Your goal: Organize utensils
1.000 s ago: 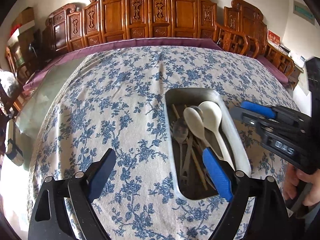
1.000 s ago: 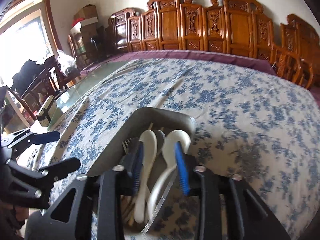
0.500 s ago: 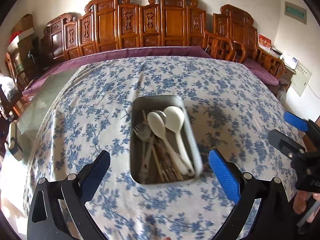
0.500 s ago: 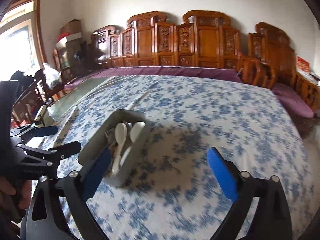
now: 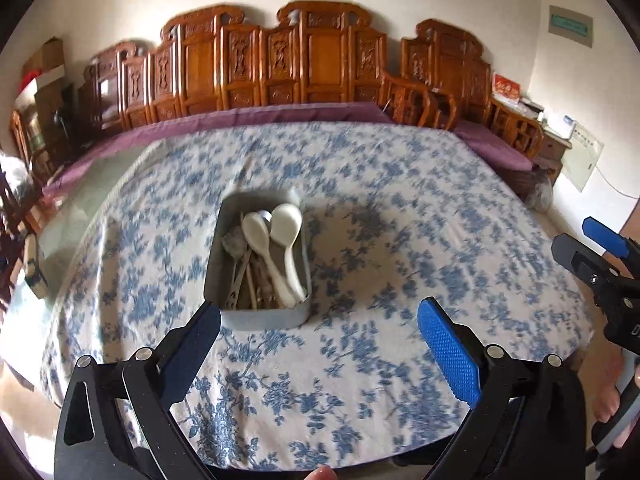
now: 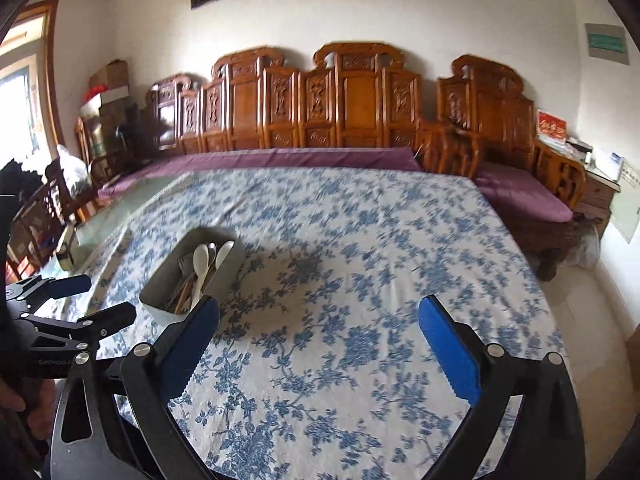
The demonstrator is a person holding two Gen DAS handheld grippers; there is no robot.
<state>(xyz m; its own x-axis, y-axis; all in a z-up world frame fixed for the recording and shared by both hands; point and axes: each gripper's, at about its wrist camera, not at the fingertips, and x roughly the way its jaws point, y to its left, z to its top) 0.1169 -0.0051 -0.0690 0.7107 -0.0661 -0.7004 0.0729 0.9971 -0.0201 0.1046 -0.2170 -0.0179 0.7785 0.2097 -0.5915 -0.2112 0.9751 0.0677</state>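
Note:
A grey metal tray (image 5: 224, 236) sits on the blue-flowered tablecloth (image 5: 400, 208). In it lie two white spoons (image 5: 280, 240), a metal spoon, a fork and chopsticks. The tray also shows in the right wrist view (image 6: 160, 280) with the white spoons (image 6: 202, 264). My left gripper (image 5: 320, 344) is open and empty, held back above the table's near edge. My right gripper (image 6: 320, 340) is open and empty, to the right of the tray; it shows at the right edge of the left wrist view (image 5: 592, 248).
Carved wooden benches (image 5: 312, 60) with purple cushions (image 5: 260, 116) line the far side and right of the table. A bare glass strip of table (image 5: 80, 208) lies left of the cloth, with a small box (image 5: 34, 268) on it.
Both grippers have pulled back and up from the tray. The right gripper, nearly shut over the white spoons a second ago, has opened wide and is empty; the spoons lie in the tray.

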